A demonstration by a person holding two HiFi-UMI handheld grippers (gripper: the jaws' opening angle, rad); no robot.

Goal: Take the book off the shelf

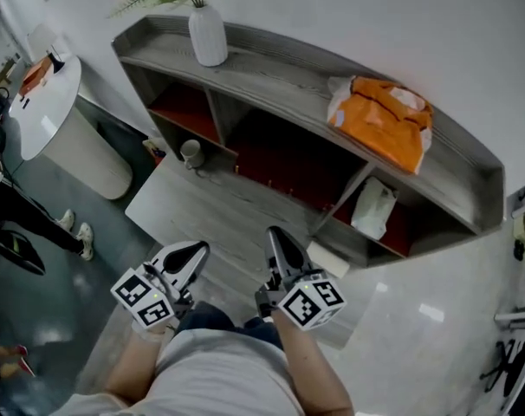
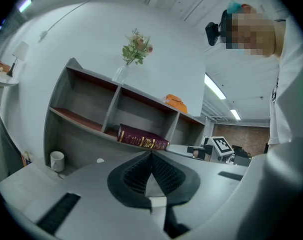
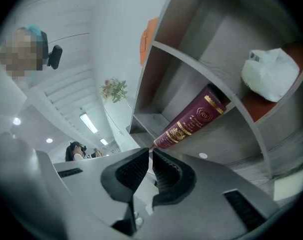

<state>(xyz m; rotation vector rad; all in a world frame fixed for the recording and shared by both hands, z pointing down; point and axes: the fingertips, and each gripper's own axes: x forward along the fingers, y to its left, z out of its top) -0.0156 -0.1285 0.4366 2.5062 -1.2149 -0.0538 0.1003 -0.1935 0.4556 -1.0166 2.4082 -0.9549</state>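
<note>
A maroon book with gold print lies flat on the lower board of the grey shelf unit, in its middle compartment. In the right gripper view the book runs slantwise, with one end just beyond the jaw tips and not touching them. My left gripper and right gripper hang side by side in front of the shelf, well short of it. Both are shut with nothing between their pads. The left gripper points at the book's spine. The right gripper aims at the book's near end.
A white vase with flowers and an orange bag stand on the shelf top. A white bag fills the right compartment. A white mug sits low on the left. A round white table and a bystander's legs are at far left.
</note>
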